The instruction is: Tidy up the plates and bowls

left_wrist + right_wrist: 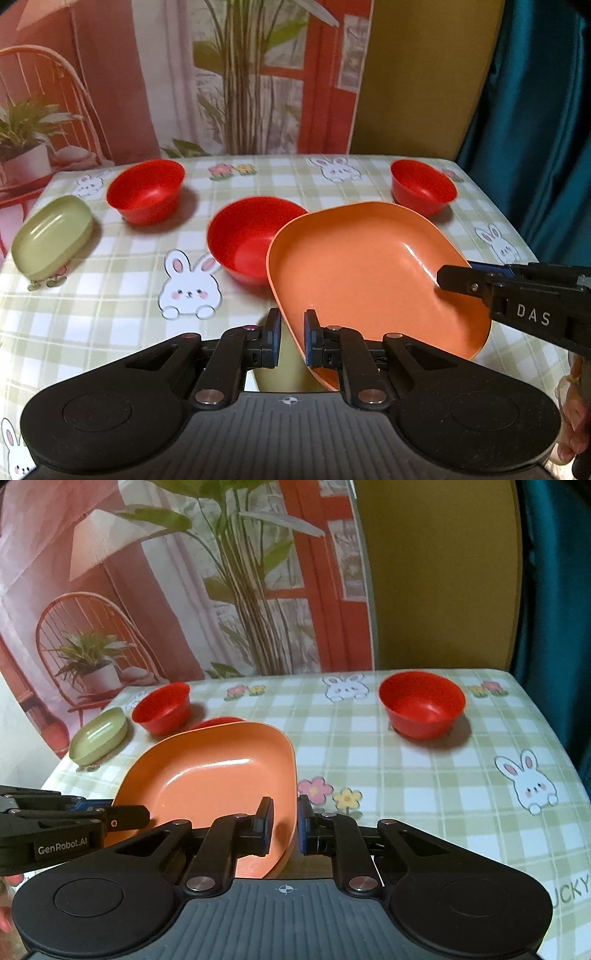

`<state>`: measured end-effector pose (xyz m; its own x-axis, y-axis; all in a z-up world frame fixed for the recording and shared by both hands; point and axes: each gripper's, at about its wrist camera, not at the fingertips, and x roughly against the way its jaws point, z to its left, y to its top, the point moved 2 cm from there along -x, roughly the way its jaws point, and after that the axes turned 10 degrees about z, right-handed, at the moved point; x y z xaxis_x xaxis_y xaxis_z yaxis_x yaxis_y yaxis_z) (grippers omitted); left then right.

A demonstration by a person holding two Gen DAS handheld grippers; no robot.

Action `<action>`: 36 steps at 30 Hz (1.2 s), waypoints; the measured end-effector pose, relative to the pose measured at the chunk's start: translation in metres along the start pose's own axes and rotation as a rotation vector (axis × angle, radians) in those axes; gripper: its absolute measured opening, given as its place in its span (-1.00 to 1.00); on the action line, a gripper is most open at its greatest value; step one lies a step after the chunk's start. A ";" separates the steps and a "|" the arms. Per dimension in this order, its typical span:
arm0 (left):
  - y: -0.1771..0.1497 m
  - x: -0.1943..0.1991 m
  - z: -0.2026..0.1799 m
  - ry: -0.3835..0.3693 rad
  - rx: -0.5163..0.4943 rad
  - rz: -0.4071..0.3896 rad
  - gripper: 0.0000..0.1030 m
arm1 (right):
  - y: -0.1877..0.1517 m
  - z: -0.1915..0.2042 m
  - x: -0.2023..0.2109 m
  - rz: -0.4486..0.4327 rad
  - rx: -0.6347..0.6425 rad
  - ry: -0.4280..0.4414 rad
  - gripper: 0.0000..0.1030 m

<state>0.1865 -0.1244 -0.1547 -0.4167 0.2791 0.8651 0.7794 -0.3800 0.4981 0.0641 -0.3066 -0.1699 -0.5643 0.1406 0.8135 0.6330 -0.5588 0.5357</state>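
While both tongs (291,338) (285,825) pinch the tilted orange plate's (369,266) rim, three red bowls (146,190) sit empty.

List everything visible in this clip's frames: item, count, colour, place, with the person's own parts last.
orange plate: 1, orange, near centre, tilted, held at both near edges
red bowls: 3, red; far left, centre behind the plate, far right
green dish: 1, pale green, left edge of table
tablecloth: 1, green-white check with rabbits and flowers, covers the table
backdrop: 1, printed room scene with plants, behind the table
curtain: 1, teal, right side
left claw: 1, black, closed on the plate's rim
right claw: 1, black, closed on the plate's rim
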 end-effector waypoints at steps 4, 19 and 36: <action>-0.006 -0.003 0.000 -0.028 0.000 0.023 -0.71 | -0.006 -0.004 -0.001 0.020 -0.001 0.002 -0.73; -0.021 -0.027 0.017 -0.060 0.071 0.105 -0.71 | -0.027 0.000 -0.033 0.104 0.008 -0.009 -0.73; -0.028 -0.044 0.025 -0.048 0.081 0.103 -0.71 | -0.035 0.008 -0.056 0.138 0.050 -0.029 -0.76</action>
<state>0.1946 -0.1037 -0.2079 -0.3108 0.2847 0.9068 0.8530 -0.3372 0.3983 0.0778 -0.2889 -0.2327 -0.4551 0.0899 0.8859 0.7295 -0.5328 0.4288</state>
